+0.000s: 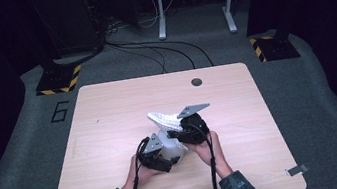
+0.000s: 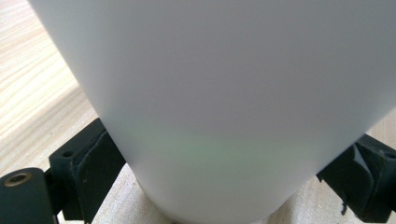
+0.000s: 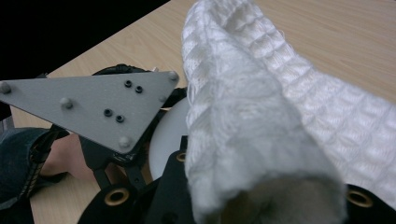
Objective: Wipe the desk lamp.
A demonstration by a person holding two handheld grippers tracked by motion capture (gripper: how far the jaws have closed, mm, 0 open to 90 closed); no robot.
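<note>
A white smooth cup (image 1: 173, 148) stands on the wooden table (image 1: 108, 113), just in front of the middle. My left gripper (image 1: 165, 151) comes at it from the left. In the left gripper view the cup (image 2: 233, 102) sits between the two black pads (image 2: 100, 170), which press on its sides low down. A white waffle-weave cloth (image 1: 164, 119) drapes up and back from the cup's top, with my right gripper (image 1: 178, 132) shut on it. In the right gripper view the bunched cloth (image 3: 261, 130) rises from between the jaws, with the cup's rim (image 3: 168, 135) beside it.
A round hole (image 1: 196, 81) lies in the table near its far edge. The left gripper's grey three-cornered plate (image 3: 98, 105) and the person's hand (image 3: 65, 156) sit close beside the cloth. Cables and a metal stand are on the floor beyond the table.
</note>
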